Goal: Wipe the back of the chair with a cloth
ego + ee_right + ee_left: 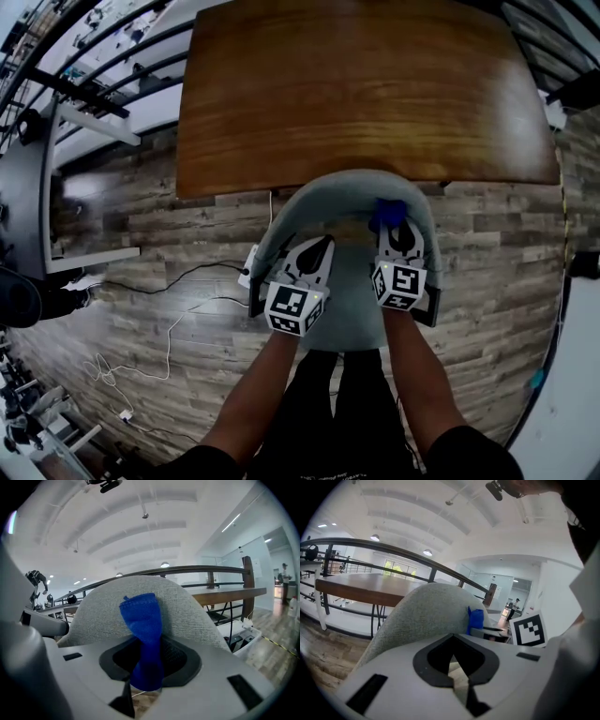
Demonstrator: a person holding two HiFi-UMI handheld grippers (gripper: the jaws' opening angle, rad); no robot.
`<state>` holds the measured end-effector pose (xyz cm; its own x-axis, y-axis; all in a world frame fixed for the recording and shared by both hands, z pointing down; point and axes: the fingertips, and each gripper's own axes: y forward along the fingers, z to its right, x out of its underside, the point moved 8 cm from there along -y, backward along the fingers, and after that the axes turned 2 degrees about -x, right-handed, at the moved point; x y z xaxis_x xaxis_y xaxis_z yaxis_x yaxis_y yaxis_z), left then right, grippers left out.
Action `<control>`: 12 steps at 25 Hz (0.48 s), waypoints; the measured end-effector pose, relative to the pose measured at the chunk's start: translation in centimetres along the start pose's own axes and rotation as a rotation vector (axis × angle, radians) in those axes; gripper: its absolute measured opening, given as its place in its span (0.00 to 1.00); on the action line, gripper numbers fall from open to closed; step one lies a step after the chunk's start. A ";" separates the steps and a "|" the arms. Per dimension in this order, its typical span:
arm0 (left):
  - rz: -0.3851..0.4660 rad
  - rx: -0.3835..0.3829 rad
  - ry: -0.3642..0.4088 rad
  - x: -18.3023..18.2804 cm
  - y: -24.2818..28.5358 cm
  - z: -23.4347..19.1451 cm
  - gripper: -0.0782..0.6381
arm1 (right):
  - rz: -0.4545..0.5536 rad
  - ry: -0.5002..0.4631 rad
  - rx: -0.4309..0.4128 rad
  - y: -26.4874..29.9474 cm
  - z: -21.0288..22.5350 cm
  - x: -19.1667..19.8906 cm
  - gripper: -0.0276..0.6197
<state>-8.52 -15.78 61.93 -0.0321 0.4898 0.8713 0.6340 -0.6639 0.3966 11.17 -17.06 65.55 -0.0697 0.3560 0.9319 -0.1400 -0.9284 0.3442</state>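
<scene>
A grey upholstered chair (pixel 349 192) stands pushed toward a wooden table, its curved back (pixel 426 609) (pixel 140 606) filling both gripper views. My right gripper (pixel 393 228) is shut on a blue cloth (pixel 143 634), and the cloth's free end (pixel 386 212) rests against the upper right part of the chair back. My left gripper (pixel 319 251) hangs over the left side of the chair, jaws shut and empty. In the left gripper view the blue cloth (pixel 476 619) shows at the chair's right edge, beside the right gripper's marker cube (pixel 528 630).
A brown wooden table (pixel 366 89) lies just beyond the chair. The floor (pixel 169 234) is wood plank with white cables (pixel 178 309) and a power strip (pixel 248 267) to the left. A black metal railing (pixel 393 550) runs behind the table. A person (pixel 515 606) stands far off.
</scene>
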 end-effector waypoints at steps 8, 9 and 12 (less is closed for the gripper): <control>-0.004 0.055 0.035 -0.7 1.2 2.4 0.11 | -0.035 -0.012 0.089 -2.5 2.3 0.5 0.22; -0.007 0.059 0.037 -0.7 1.2 2.7 0.11 | -0.039 -0.012 0.099 -2.9 2.6 0.6 0.22; -0.019 0.071 0.043 -0.5 1.2 3.4 0.11 | -0.048 0.004 0.128 -4.1 3.6 1.0 0.22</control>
<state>-5.10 -14.87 60.98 -0.0769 0.4755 0.8763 0.6858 -0.6128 0.3927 15.21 -13.25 65.45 -0.0695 0.4010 0.9134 -0.0156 -0.9160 0.4009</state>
